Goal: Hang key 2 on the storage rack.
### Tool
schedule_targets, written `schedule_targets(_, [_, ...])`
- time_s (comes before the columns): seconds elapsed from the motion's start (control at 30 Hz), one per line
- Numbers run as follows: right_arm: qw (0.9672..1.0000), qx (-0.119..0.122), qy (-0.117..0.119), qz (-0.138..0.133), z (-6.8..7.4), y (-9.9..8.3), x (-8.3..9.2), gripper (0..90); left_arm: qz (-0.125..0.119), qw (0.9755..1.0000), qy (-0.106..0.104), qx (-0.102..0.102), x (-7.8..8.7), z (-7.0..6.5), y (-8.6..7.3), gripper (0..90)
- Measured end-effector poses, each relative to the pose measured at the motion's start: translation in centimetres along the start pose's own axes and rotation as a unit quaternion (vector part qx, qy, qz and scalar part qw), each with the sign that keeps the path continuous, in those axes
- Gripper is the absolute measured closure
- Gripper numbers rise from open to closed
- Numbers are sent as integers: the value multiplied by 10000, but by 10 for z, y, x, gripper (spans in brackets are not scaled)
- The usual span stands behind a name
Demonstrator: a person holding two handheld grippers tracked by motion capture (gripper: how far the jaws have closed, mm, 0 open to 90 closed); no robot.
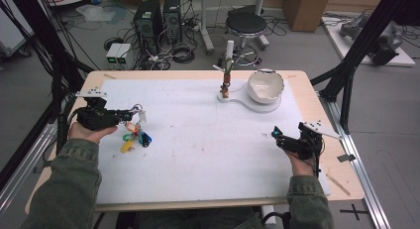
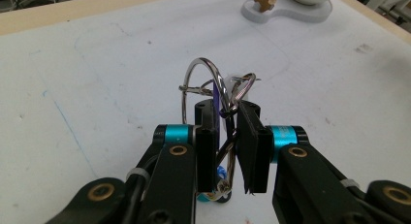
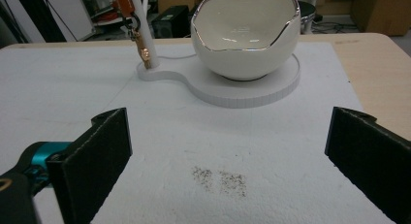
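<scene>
A bunch of keys with coloured tags (image 1: 134, 136) hangs from a metal ring (image 2: 206, 86). My left gripper (image 1: 128, 115) is at the table's left side, shut on that ring (image 2: 227, 115). The ring's loops and a white tag (image 2: 241, 86) stick out past the pads. Yellow, blue and orange tags dangle under the jaws; I cannot tell whether the lowest touches the white mat (image 1: 208, 140). My right gripper (image 1: 278, 138) is held at the right side, open wide (image 3: 230, 124) with nothing between its pads. A white bowl (image 1: 265, 85) (image 3: 245, 32) sits on a white stand (image 3: 252, 86).
The stand's thin white post (image 1: 228, 55) (image 3: 145, 40) carries an orange strap with a brass clasp (image 3: 142, 49). The stand is at the table's far right. Bare wooden table edge (image 1: 341, 154) borders the mat. Behind the table are a stool (image 1: 246, 25), computers and cables.
</scene>
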State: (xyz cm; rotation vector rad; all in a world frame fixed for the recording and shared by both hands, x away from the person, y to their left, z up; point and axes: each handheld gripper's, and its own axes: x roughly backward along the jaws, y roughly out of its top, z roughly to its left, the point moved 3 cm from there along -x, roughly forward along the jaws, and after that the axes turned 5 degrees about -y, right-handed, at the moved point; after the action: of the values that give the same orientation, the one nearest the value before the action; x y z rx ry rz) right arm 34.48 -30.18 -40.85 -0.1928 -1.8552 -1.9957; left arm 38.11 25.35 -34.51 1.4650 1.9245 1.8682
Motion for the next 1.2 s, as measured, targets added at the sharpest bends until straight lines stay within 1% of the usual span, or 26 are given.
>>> schedule_targets(0.1, [10000,5,0,-2,0,0,0,17,-64,10000,-4,39,0,-1,7,784])
schedule_targets(0.2, [10000,-3,1,6,0,0,0,17,-97,9999,-4,37,-2,-2,16,784])
schedule_targets(0.27, [10000,7,1,-1,0,0,0,17,-149,9999,-12,63,-2,-3,22,784])
schedule_targets(0.3, [10000,-9,10,7,0,0,0,17,-228,9997,-12,112,-3,-3,25,784])
schedule_targets(0.37, [10000,-25,-16,0,-1,0,0,17,-260,9996,-43,73,-4,-4,30,784])
schedule_targets(0.43, [10000,-44,-26,4,-2,0,0,17,-310,9995,-17,75,-6,-6,35,784])
schedule_targets(0.63, [10000,-39,-39,-10,-3,-1,0,17,-289,9996,28,-5,-12,-9,51,784])
schedule_targets(0.73, [10000,-36,-26,6,-3,-1,0,17,-324,9995,40,10,-15,-11,60,785])
schedule_targets(0.83, [10000,-5,-48,17,-2,-1,0,17,-267,9996,56,-75,-18,-12,70,785])
schedule_targets(1.03, [10000,6,-55,-15,-3,-1,0,17,-321,9992,43,-227,-22,-19,93,785])
schedule_targets(1.13, [10000,-18,-49,-2,-2,-1,1,17,-383,9989,10,-257,-24,-23,102,784])
schedule_targets(1.2, [10000,-14,-44,-2,-2,-1,1,17,-372,9989,-15,-283,-26,-25,107,784])
